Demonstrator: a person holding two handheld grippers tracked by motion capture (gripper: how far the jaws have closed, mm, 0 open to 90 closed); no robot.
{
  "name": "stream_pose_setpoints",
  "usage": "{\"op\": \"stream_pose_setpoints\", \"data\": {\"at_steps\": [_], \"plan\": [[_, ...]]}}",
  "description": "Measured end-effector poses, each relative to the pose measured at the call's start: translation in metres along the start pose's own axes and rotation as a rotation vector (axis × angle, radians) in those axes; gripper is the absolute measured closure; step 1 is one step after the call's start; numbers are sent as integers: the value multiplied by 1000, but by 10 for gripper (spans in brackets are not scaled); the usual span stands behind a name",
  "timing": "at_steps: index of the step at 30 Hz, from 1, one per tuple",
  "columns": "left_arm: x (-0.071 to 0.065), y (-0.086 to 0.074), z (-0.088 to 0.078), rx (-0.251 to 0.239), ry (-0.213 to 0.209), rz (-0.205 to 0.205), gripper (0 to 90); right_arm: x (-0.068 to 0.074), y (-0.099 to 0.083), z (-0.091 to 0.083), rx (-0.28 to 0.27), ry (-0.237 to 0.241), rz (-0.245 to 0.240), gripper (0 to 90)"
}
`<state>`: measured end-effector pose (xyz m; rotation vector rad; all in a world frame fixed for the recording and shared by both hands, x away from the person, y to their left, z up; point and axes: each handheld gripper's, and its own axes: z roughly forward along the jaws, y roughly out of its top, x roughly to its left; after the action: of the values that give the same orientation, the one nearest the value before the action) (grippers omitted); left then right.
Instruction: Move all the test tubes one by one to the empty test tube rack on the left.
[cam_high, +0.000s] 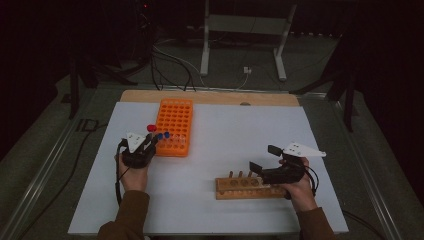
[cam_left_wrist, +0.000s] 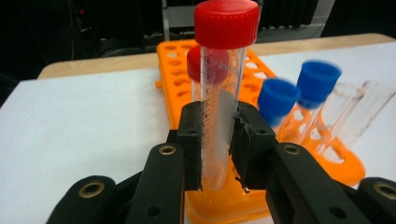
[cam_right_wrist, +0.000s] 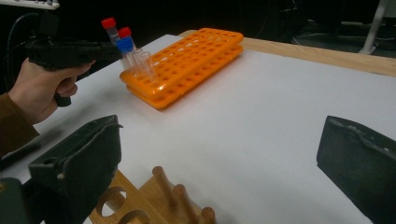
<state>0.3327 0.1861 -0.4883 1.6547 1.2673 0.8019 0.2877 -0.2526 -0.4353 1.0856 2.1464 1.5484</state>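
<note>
The red-capped centrifuge tube (cam_left_wrist: 218, 98) sits pinched between the fingers (cam_left_wrist: 192, 140) of my left gripper (cam_left_wrist: 217, 144), centre of the left gripper view, over the near end of the orange tube rack (cam_left_wrist: 219, 205). In the high view that spot lies left of centre, where my left gripper (cam_high: 148, 145) meets the rack's (cam_high: 175, 120) lower left corner. I cannot tell whether the tube's tip is already in a hole or just above one.

I judge the step to be seating this tube in the rack. To do it well I would keep the grip firm on the clear wall, hold the wrist level, line the tip over one hole and lower straight, steering clear of the two blue-capped tubes (cam_left_wrist: 299, 93) just to the right and the second red-capped tube (cam_left_wrist: 198, 65) behind.

The tube stands upright, its long axis vertical: red cap (cam_left_wrist: 226, 21) at the top of the frame, tapered tip down toward the rack, printed scale facing the camera.

My right gripper (cam_high: 267, 162) rests with its fingers (cam_right_wrist: 79, 163) spread wide and empty above the wooden tube stand (cam_high: 245, 187), lower right on the white tabletop (cam_high: 240, 135)
</note>
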Motion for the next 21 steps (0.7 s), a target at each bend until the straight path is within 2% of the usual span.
{"op": "stream_pose_setpoints", "data": {"at_steps": [10,15,18,21], "plan": [[1,-11,7,74,-16,13,751,-1,-2,0,6,-2,0,4],[1,-12,9,92,-18,3,750,-3,-3,-2,6,-8,6,4],[3,-12,9,102,-28,-17,740,-3,-3,-2,4,-8,5,4],[5,-11,8,104,-43,-45,664,-4,-3,-3,3,-11,6,4]]}}
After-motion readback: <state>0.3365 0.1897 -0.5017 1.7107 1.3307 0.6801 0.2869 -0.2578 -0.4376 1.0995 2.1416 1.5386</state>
